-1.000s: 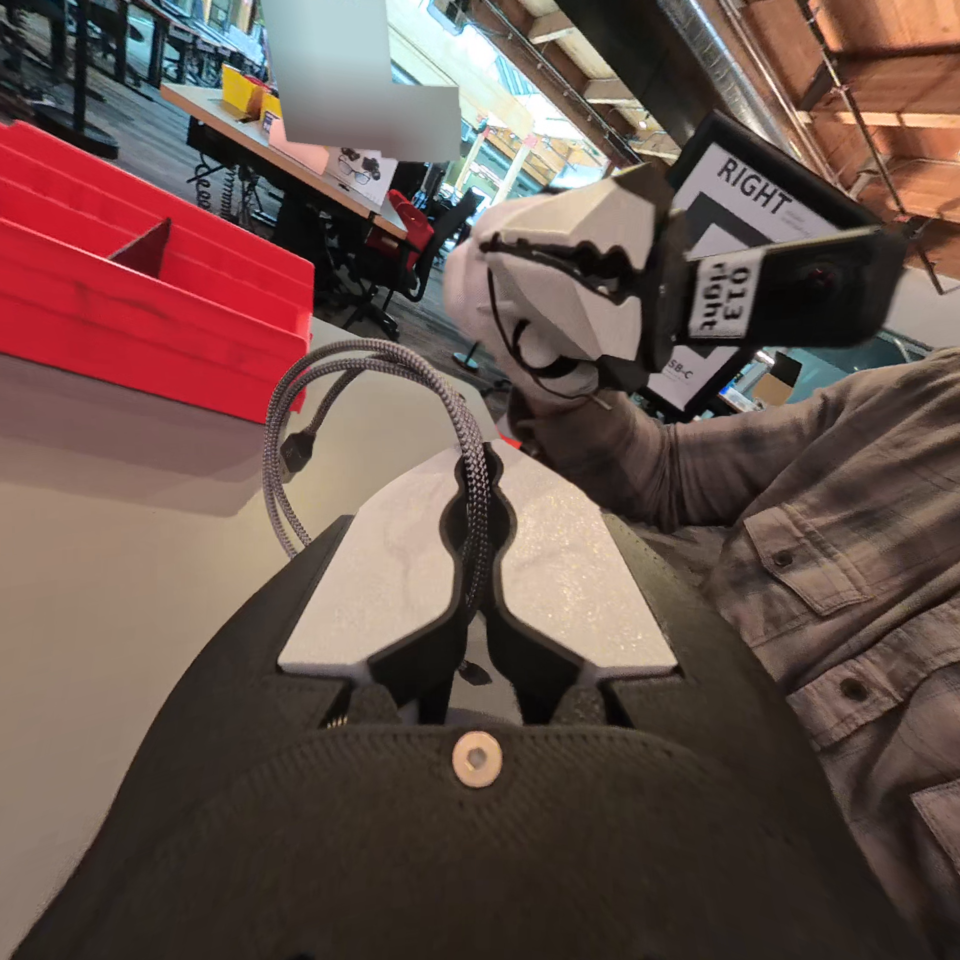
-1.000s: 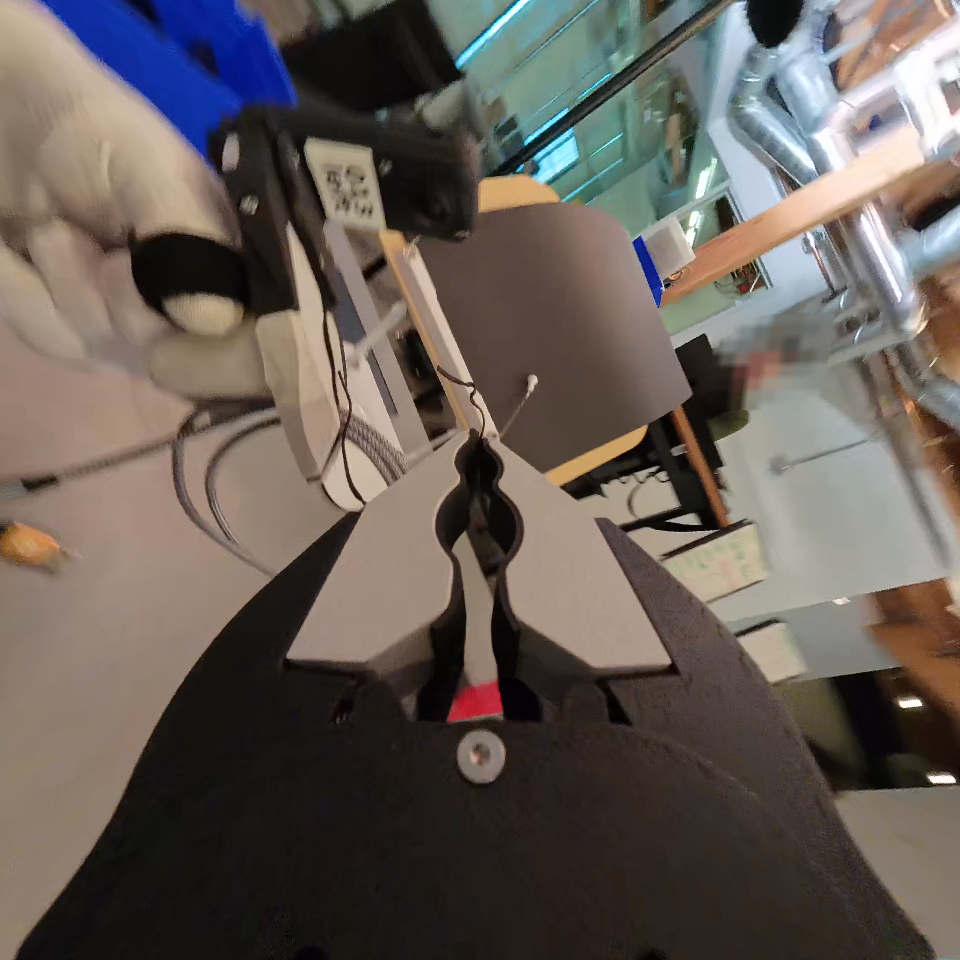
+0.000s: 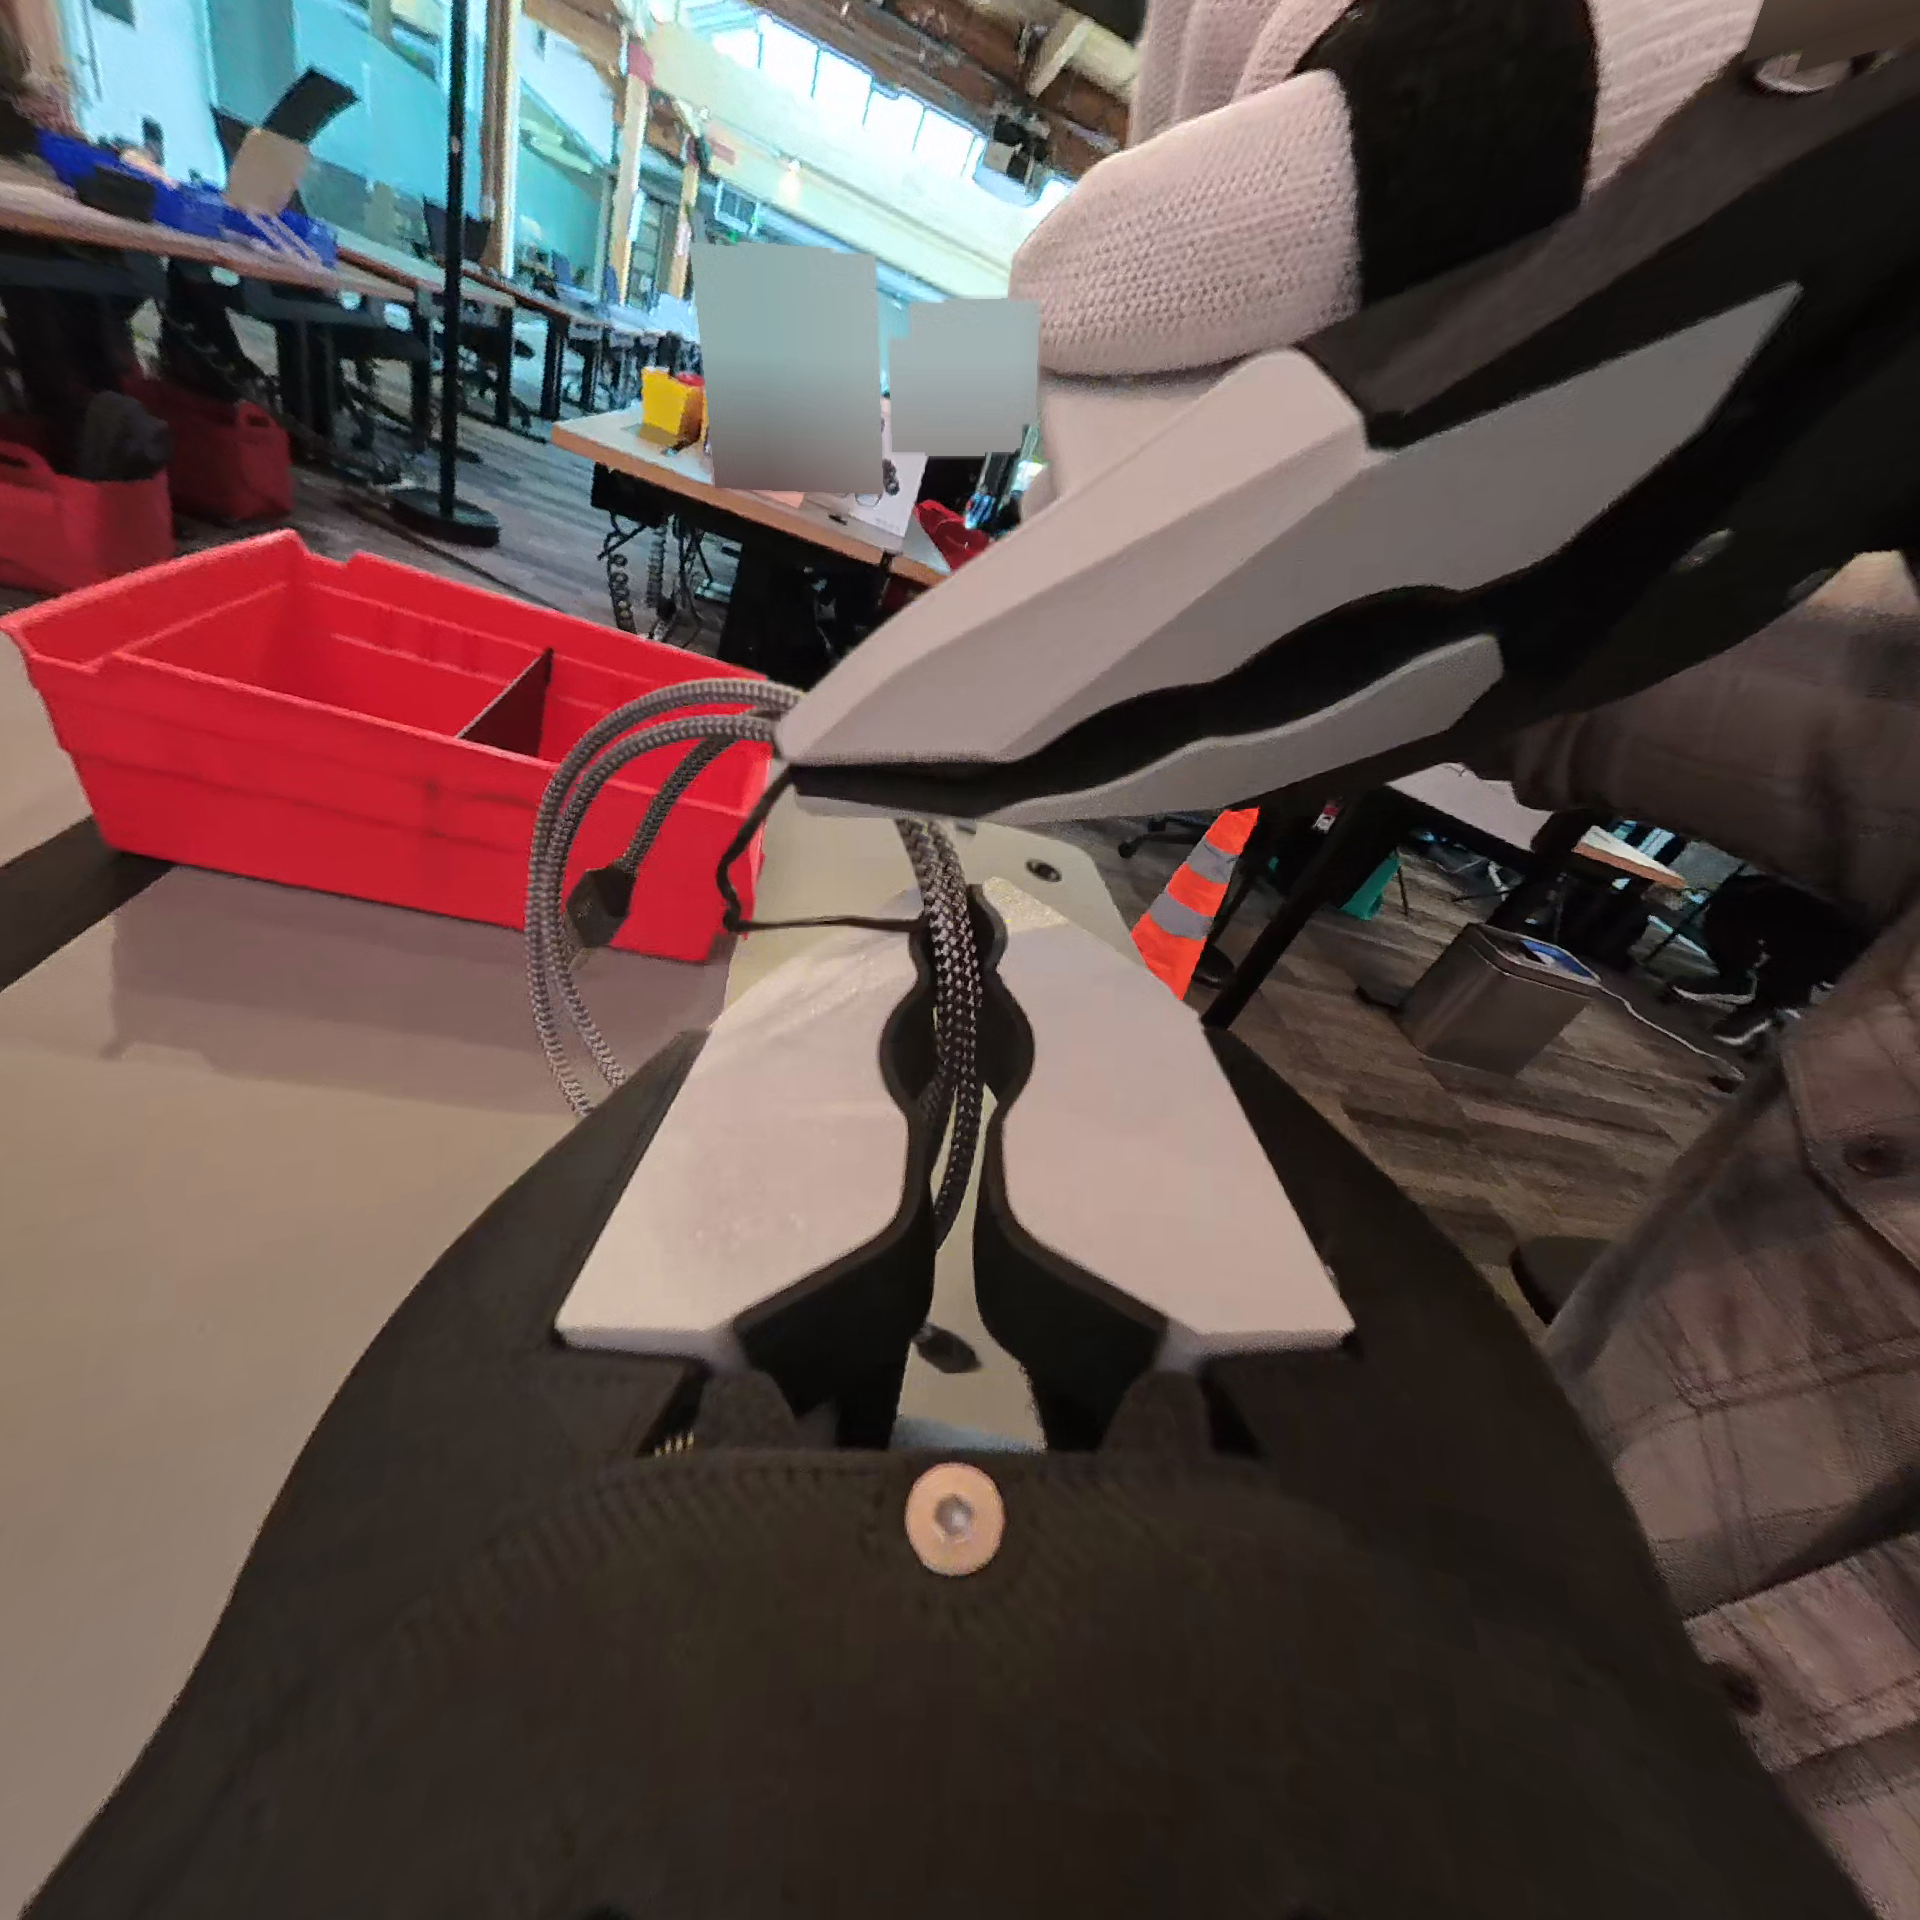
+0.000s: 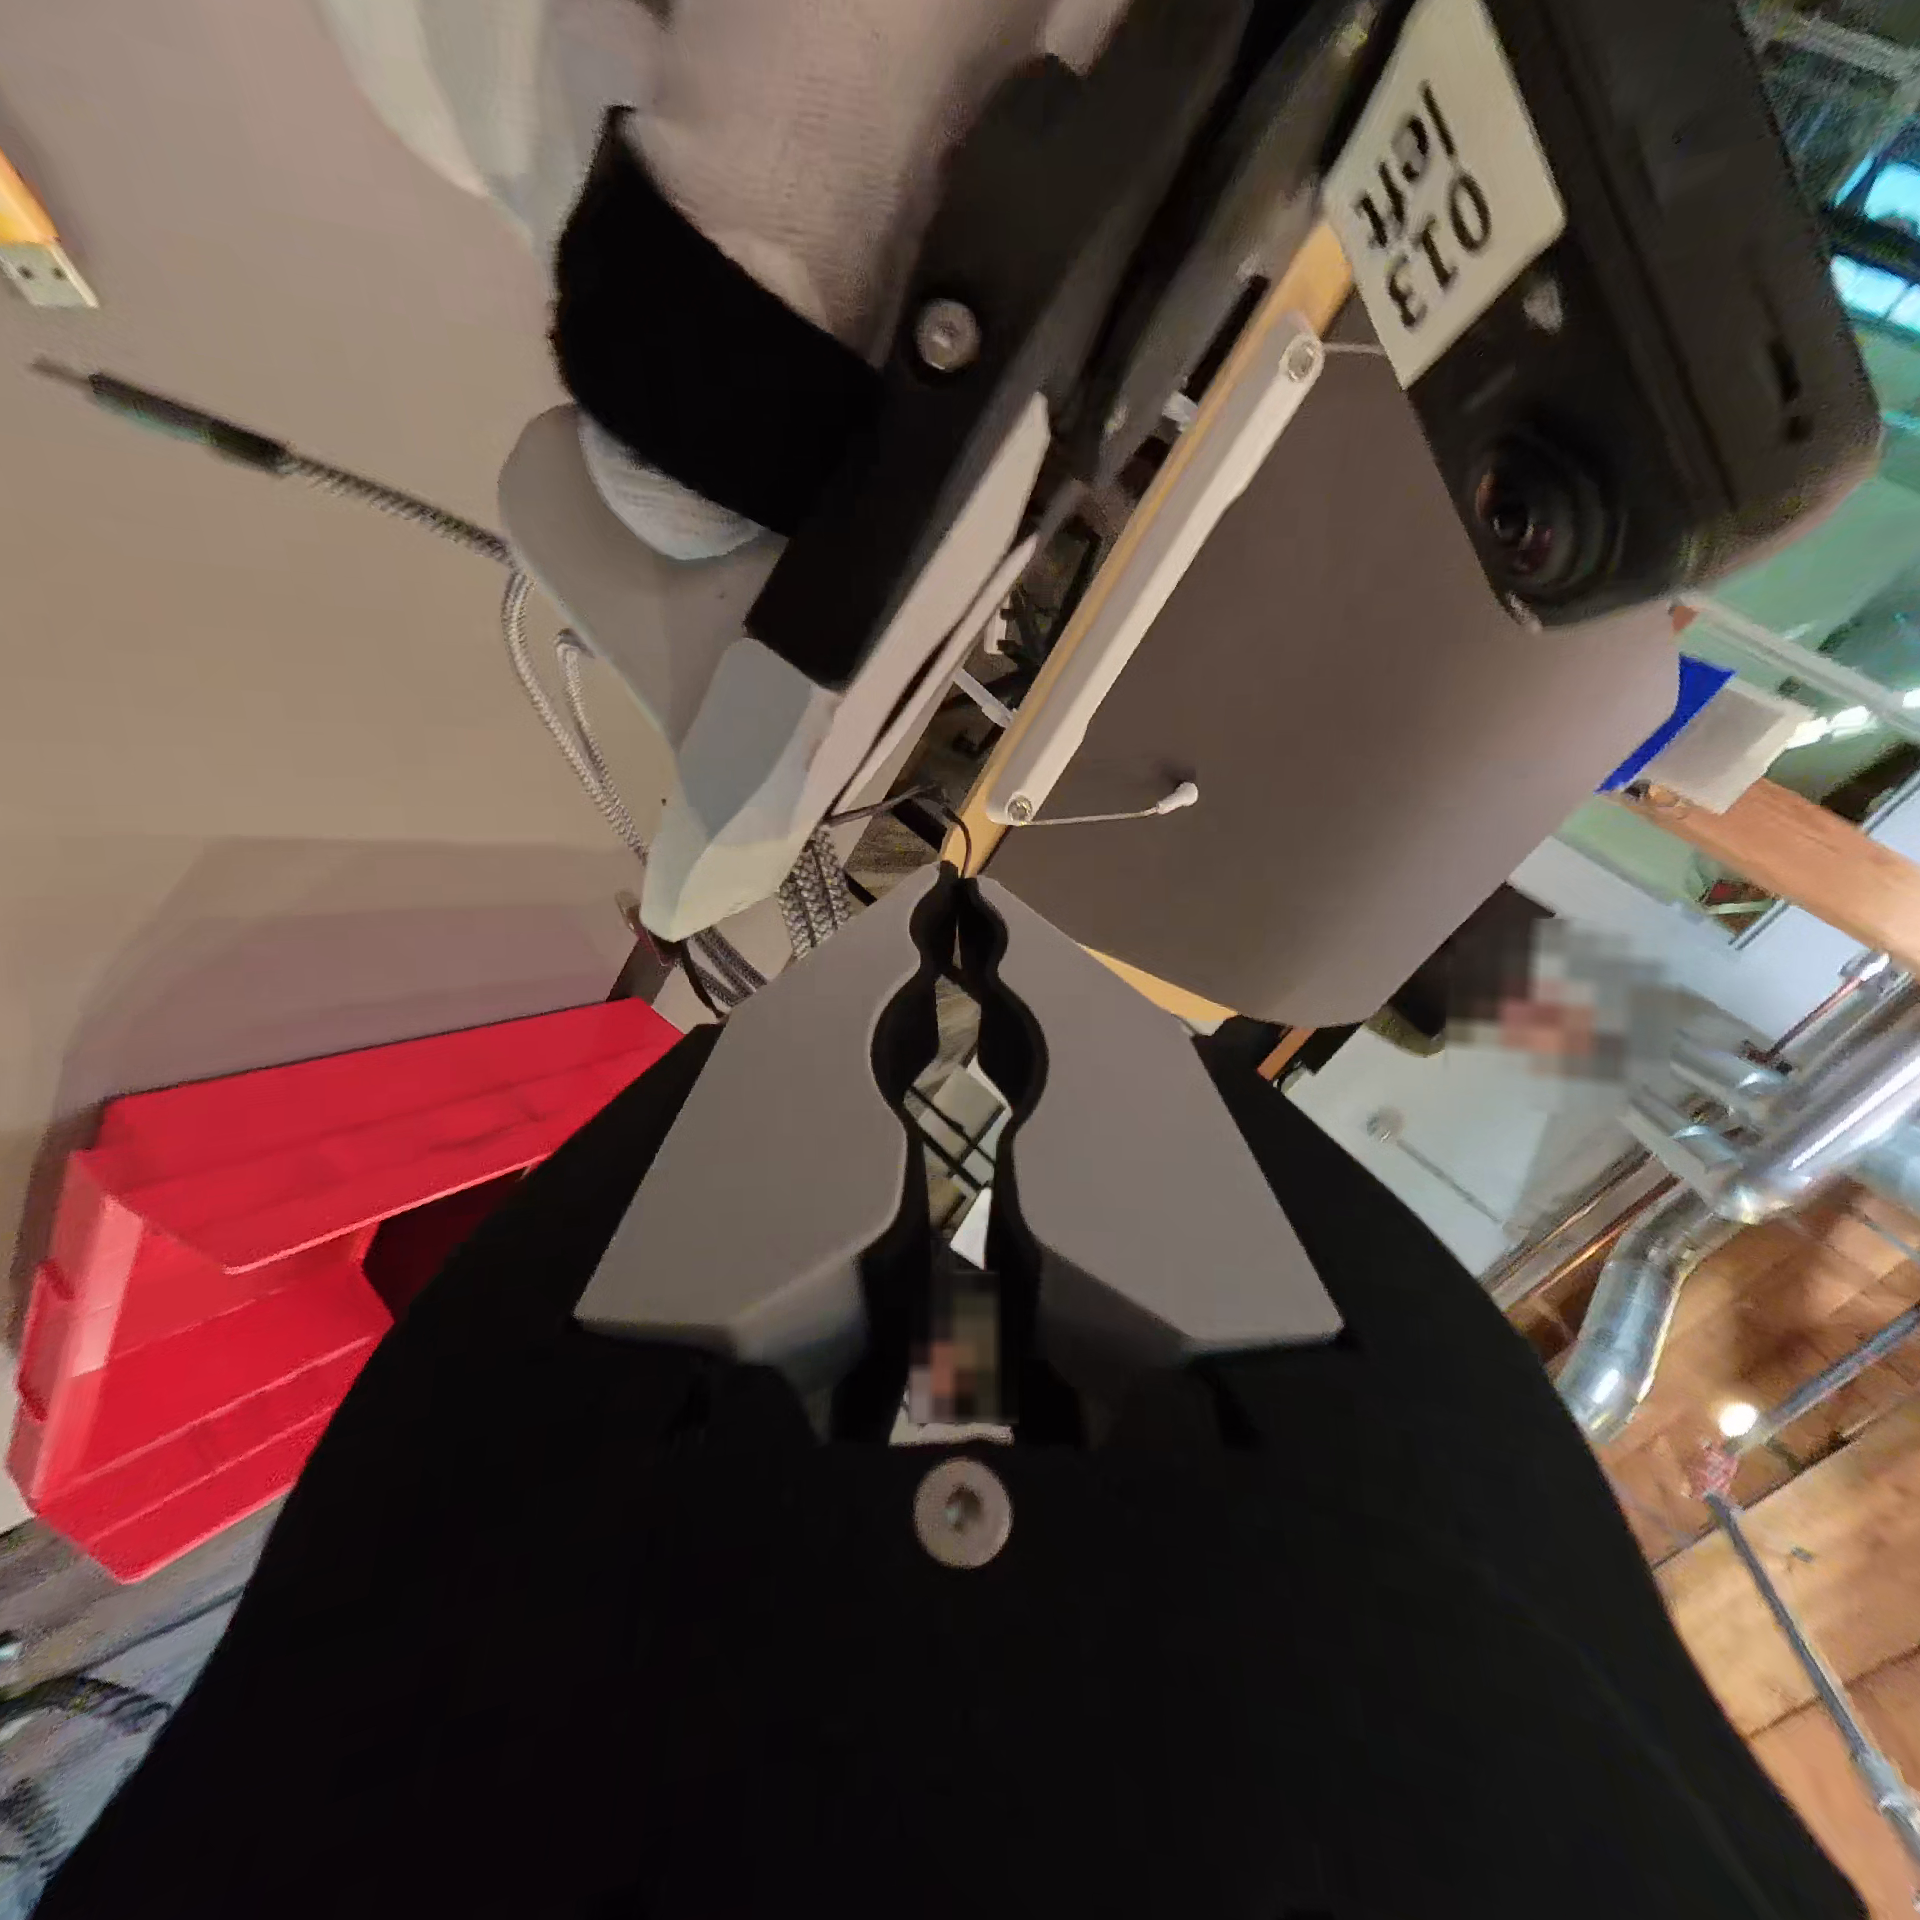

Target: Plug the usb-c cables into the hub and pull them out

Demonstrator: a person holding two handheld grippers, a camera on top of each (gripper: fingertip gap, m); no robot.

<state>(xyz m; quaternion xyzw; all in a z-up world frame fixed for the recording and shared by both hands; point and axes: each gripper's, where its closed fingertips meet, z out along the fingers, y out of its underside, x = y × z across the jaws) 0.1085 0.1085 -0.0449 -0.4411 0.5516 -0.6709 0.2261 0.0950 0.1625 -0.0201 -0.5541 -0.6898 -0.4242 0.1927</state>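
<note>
While the left gripper (image 3: 951,940) pinches the braided cable (image 3: 623,758) and the right gripper (image 4: 956,894) is squeezed on a thin black thread (image 3: 743,894), no hub's visible, so plugging looks not yet started

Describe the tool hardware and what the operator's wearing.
Both tools, left tool and right tool, match: black textured bodies, flat grey fingers with scalloped black inner edges, one silver screw each. White label plates and a black camera sit on top. Operator wears white knit gloves and a grey plaid shirt.
</note>
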